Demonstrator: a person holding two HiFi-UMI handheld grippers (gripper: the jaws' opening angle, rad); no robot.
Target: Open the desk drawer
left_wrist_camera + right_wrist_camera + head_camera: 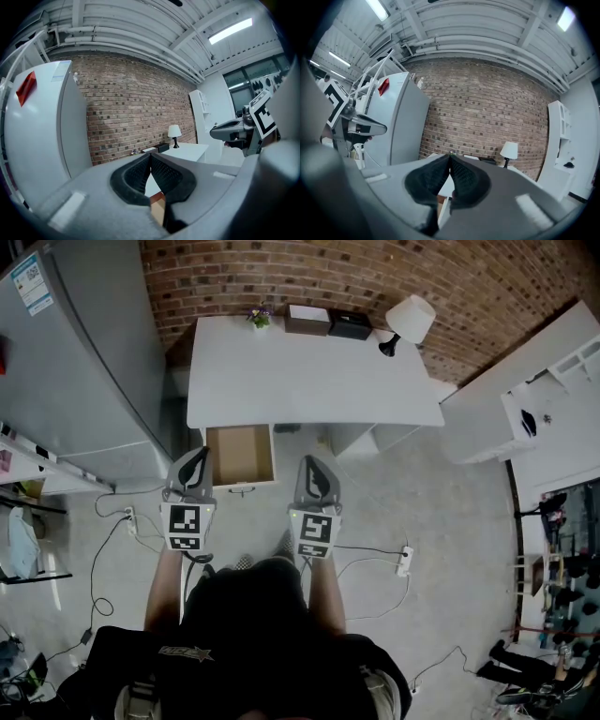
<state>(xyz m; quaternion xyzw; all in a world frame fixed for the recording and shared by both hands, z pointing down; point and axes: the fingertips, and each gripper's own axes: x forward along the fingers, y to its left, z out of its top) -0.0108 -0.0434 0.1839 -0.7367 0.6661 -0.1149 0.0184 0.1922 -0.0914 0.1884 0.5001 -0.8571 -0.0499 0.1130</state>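
The white desk [309, 381] stands against the brick wall, and its left drawer [241, 456] is pulled out, showing a bare brown wooden inside and a handle at its front. My left gripper [198, 460] hangs just left of the drawer's front corner, jaws shut with nothing between them. My right gripper [317, 470] is a little right of the drawer, clear of it, also shut and empty. In the left gripper view the pads [151, 174] meet, with the drawer's wood [158, 209] showing below. The pads [449, 177] touch in the right gripper view too.
A grey fridge [75, 362] stands left of the desk. On the desk's back edge are a small plant [260, 317], two boxes [328, 322] and a white lamp [408, 322]. White shelving [544, 399] is at right. Cables and a power strip [405, 561] lie on the floor.
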